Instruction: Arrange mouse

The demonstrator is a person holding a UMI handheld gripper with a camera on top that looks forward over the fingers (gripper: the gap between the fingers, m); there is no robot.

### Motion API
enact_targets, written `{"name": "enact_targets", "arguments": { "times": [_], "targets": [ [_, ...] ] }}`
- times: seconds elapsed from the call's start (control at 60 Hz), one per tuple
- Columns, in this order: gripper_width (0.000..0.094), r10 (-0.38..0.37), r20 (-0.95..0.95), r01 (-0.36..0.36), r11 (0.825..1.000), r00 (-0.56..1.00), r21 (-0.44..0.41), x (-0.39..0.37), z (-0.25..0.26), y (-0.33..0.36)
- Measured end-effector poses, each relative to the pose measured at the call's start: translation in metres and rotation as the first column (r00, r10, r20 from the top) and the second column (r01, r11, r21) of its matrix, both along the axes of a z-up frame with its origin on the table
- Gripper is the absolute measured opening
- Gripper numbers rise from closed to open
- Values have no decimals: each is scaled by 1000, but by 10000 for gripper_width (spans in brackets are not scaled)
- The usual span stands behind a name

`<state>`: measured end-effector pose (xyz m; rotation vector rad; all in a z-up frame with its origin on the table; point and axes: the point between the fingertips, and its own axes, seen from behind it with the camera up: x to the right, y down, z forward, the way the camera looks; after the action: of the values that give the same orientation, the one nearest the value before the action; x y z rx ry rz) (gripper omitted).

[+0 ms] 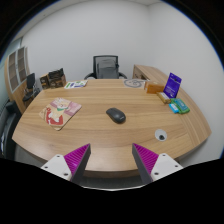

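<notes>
Evidently approaching, the gripper (113,160) hangs open and empty, its fingers aimed at the mouse (116,115) well beyond on the worktop (130,135).

My gripper (112,160) hangs above the near edge of the table (100,135), its fingers spread wide with nothing between them. The mouse (116,115) sits well beyond them, about midway. Magazines (60,112) lie ahead-left, a small round object (160,134) just ahead-right.

Dark grey mouse (116,115), light wood table (100,135), black chair (106,68), blue-purple box (174,82)
</notes>
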<state>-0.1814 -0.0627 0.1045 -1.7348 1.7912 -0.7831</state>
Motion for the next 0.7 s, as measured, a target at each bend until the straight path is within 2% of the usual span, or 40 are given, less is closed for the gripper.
{"name": "enact_targets", "arguments": {
  "times": [0.333, 0.7],
  "targets": [
    [866, 41, 22, -41, 999, 999, -4, 75, -46, -32],
    [867, 31, 15, -31, 999, 999, -28, 170, -104, -52]
  ]
}}
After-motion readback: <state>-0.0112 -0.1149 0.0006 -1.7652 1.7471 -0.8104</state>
